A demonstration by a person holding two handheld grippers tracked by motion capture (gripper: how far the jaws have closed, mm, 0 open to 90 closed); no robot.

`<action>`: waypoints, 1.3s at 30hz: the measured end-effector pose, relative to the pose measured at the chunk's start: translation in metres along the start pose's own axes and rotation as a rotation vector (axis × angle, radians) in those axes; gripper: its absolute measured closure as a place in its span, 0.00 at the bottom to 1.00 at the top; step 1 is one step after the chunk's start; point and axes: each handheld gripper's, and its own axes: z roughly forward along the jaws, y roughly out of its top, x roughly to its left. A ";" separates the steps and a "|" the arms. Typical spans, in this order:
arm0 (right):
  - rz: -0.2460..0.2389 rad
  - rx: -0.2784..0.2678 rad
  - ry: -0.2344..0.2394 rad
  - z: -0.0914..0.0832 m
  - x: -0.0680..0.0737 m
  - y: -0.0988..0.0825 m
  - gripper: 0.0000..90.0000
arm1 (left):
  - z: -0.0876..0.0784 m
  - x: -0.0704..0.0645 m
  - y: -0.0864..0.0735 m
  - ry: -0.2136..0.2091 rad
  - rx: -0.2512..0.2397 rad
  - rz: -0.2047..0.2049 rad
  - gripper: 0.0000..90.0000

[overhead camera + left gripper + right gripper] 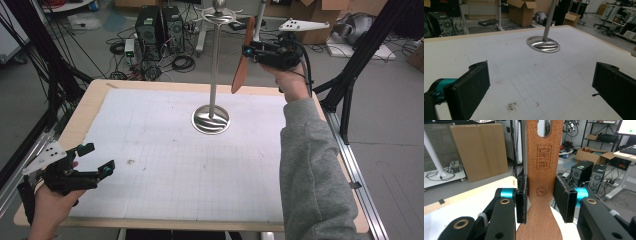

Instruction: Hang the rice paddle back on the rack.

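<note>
A brown wooden paddle board [243, 62] with a hanging slot at one end hangs in the air, gripped at its narrow neck by my right gripper [248, 51]. In the right gripper view both pads of the right gripper [540, 197] press on the edges of the board [544, 157]. The board is just right of the pole of a tall metal stand [215, 65], whose round base [211, 120] sits on the white mat and whose hooks [218, 15] are at the top. My left gripper [97, 159] rests at the table's front left, open, with nothing between the jaws of the gripper [540, 85].
The white gridded mat [165, 150] covers a wooden table [90, 105]. Behind the table, computer towers [160, 25] and cables lie on the floor, with cardboard boxes [320, 20] farther right. Black frame struts [360, 60] stand at the table's sides.
</note>
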 end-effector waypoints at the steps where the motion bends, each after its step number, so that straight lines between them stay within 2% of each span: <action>1: 0.003 0.004 0.001 0.001 0.000 0.000 0.72 | 0.000 0.000 0.000 -0.001 0.000 0.002 0.02; 39: 0.001 0.006 0.011 0.019 0.004 0.003 0.72 | -0.003 0.003 0.000 0.006 -0.003 -0.009 0.02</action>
